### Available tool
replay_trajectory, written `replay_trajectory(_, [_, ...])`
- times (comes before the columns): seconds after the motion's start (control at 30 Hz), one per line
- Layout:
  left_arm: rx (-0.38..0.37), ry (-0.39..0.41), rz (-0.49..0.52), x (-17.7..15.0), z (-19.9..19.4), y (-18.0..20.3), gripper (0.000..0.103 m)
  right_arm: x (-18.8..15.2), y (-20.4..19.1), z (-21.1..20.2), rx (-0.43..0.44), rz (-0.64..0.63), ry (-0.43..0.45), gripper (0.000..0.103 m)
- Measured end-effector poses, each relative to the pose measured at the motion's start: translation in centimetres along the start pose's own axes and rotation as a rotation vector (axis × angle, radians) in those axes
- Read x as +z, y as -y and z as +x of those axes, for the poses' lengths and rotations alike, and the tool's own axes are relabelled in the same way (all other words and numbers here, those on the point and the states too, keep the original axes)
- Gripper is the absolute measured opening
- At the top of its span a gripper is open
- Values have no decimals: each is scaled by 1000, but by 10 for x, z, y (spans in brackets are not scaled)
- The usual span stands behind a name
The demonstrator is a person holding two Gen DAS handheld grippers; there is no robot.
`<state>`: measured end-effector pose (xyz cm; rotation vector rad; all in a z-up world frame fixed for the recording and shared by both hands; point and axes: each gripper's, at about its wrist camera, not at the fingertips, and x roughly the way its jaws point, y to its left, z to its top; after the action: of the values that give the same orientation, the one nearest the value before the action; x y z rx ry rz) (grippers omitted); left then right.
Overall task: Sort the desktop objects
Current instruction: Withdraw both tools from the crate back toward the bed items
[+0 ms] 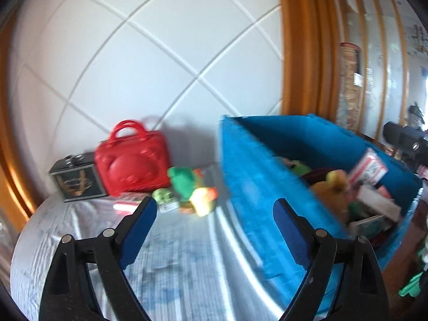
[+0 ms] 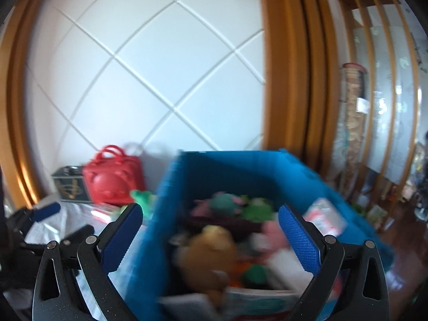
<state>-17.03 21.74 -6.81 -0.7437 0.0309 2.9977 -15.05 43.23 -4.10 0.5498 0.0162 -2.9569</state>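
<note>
A blue storage bin (image 1: 248, 176) stands on the table's right side, filled with plush toys and boxes; in the right wrist view the bin (image 2: 149, 230) is straight ahead and blurred. A green and orange plush toy (image 1: 192, 187) lies by a red handbag (image 1: 132, 160) and a dark metal box (image 1: 76, 180) at the wall. My left gripper (image 1: 215, 211) is open and empty above the tablecloth, left of the bin. My right gripper (image 2: 210, 216) is open and empty over the bin's near edge. The left gripper's fingers (image 2: 45, 211) show at the far left.
The table carries a pale striped cloth (image 1: 174, 254). A small green toy and a flat red packet (image 1: 128, 204) lie in front of the handbag. A white tiled wall stands behind. A wooden frame (image 1: 302, 45) and cluttered shelves are to the right.
</note>
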Motion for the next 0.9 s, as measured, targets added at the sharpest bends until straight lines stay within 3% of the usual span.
replay_trajectory(0.23, [154,-93,-63,-28,19,-138,89,1,-106,48,96,-9,-59,103])
replay_trajectory(0.43, [213,-166,-140,-44,49,-220,89,-10,-170,114,133,-36,-164,103])
replay_trajectory(0.67, [220,-280,-184,-65,124,-263,89,-43,-200,219,136,-25,-316,103])
replay_trajectory(0.9, [207,-374,-168,-72,251,-272,89,-88,-202,335,120,5,-471,103])
